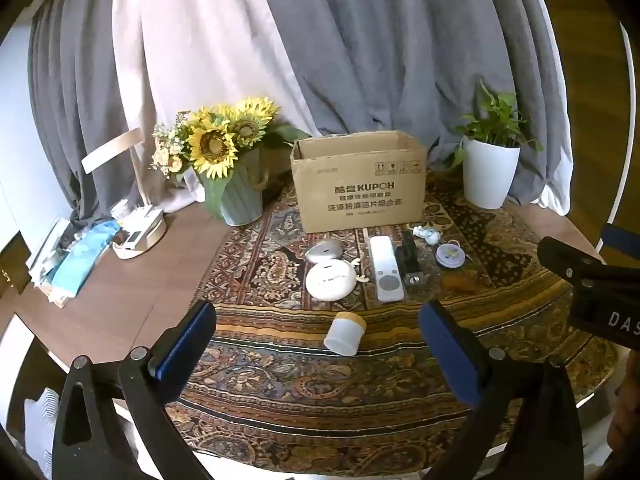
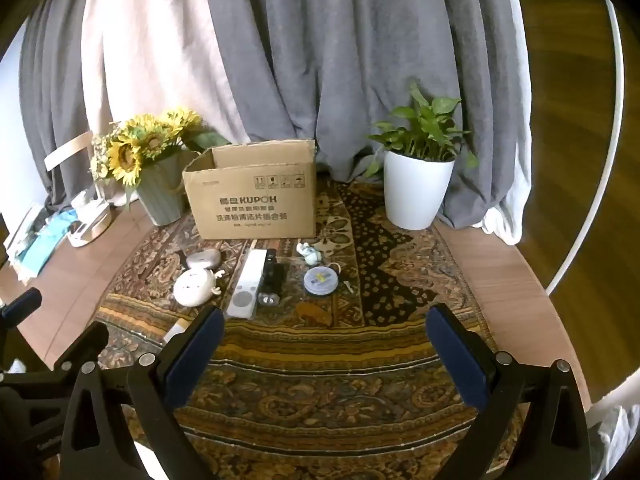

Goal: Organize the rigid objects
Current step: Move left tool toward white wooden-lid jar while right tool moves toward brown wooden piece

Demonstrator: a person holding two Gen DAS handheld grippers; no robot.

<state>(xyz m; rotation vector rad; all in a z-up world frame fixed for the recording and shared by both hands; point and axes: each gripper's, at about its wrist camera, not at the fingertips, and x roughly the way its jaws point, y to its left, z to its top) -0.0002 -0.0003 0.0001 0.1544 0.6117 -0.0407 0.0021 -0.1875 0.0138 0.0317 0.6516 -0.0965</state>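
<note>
- Opening step, by the look of it: nothing lifted yet, every loose item lying on the patterned rug (image 1: 328, 392) that covers the worktop (image 1: 120, 288).
- Left hand-held gripper (image 1: 318, 322) spread wide, nothing between the pads, poised just short of the small white jar (image 1: 345, 334) with a tan lid, tipped on its side, nearest of all the items.
- Right hand-held gripper (image 2: 324, 328) likewise released and holding nothing, aimed over bare rug, well short of the row of things.
- Beyond the jar, side by side: round white gadget (image 1: 330, 279), grey oval case (image 1: 325, 251) touching it behind, long white remote (image 1: 385, 268), black bar-shaped device (image 1: 409, 258) just beside the remote, round clear-lidded tin (image 1: 450, 255), small white figurine (image 1: 426, 234).
- Open cardboard box (image 1: 358, 178) upright just behind the row, flaps up, inside hidden from both views; likely the place for the items.
- Sunflower vase (image 1: 236, 196) left of the box, white plant pot (image 1: 490, 174) right of it, both probably not part of the sorting.
- Next move, judged from the aim: lowering the left pads either side of the jar's round wall, closing across it, not end to end.
- Risk: a jar on its side may roll away under a one-sided touch.
</note>
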